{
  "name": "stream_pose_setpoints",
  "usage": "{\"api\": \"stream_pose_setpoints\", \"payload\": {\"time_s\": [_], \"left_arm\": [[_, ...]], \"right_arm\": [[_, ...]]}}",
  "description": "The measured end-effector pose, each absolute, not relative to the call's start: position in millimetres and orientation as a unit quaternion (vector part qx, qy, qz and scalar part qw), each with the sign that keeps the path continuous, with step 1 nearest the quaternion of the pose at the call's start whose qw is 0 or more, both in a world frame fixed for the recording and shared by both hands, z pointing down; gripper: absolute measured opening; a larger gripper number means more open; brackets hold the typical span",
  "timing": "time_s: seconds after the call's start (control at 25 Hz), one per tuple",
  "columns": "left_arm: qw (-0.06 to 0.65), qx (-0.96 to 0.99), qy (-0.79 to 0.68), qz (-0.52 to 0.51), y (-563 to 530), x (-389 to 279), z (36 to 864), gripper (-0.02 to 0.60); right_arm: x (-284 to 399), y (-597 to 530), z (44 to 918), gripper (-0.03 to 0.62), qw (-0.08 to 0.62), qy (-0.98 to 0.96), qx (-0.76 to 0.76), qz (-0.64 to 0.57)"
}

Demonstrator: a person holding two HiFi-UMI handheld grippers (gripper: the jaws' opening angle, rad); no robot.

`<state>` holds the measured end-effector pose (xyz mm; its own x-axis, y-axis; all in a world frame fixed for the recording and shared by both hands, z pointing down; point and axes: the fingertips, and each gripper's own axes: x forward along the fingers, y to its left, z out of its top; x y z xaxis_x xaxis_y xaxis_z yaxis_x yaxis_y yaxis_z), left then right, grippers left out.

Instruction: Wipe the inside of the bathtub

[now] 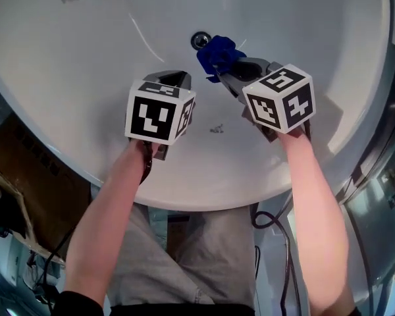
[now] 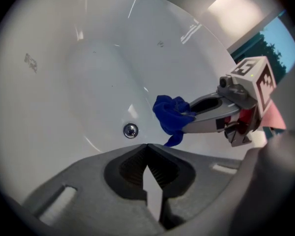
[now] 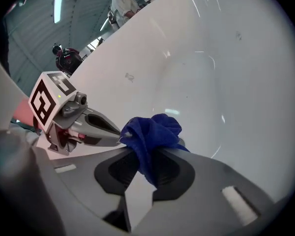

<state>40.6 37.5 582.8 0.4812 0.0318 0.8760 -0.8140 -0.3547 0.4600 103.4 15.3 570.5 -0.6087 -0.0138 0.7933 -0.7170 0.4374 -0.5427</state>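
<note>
The left gripper (image 2: 147,147) hangs with its grey jaws pressed together on nothing. Just to its right, the right gripper (image 3: 137,168) is clenched on a crumpled dark-blue cloth (image 3: 152,132) bunched at its tips. Just past them lies a round chrome drain (image 1: 199,41) in the glossy white bathtub (image 1: 85,78), which the cloth perhaps touches.

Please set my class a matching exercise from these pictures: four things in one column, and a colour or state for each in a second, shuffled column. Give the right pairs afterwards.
Column one
1. left gripper
2. right gripper
3. drain
4. bathtub

Column two
a. white
b. shut on a blue cloth
c. shiny metal
d. jaws together, nothing between them

Pairs: 1-d, 2-b, 3-c, 4-a
</note>
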Motion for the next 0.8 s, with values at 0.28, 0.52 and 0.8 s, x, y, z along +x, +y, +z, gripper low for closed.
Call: {"api": "stream_pose_setpoints", "payload": {"time_s": [0.28,0.52,0.8], "left_arm": [[0.488,0.705,-0.275,0.435,37,53,615,0.005],[0.519,0.688,-0.291,0.415,39,48,636,0.005],[0.532,0.68,-0.3,0.405,38,46,641,0.005]], "right_arm": [[96,14,638,0.074,0.445,-0.77,0.163,0.429],[94,19,686,0.075,0.5,-0.76,0.121,0.398],[96,53,714,0.075,0.537,-0.741,0.084,0.395]]}}
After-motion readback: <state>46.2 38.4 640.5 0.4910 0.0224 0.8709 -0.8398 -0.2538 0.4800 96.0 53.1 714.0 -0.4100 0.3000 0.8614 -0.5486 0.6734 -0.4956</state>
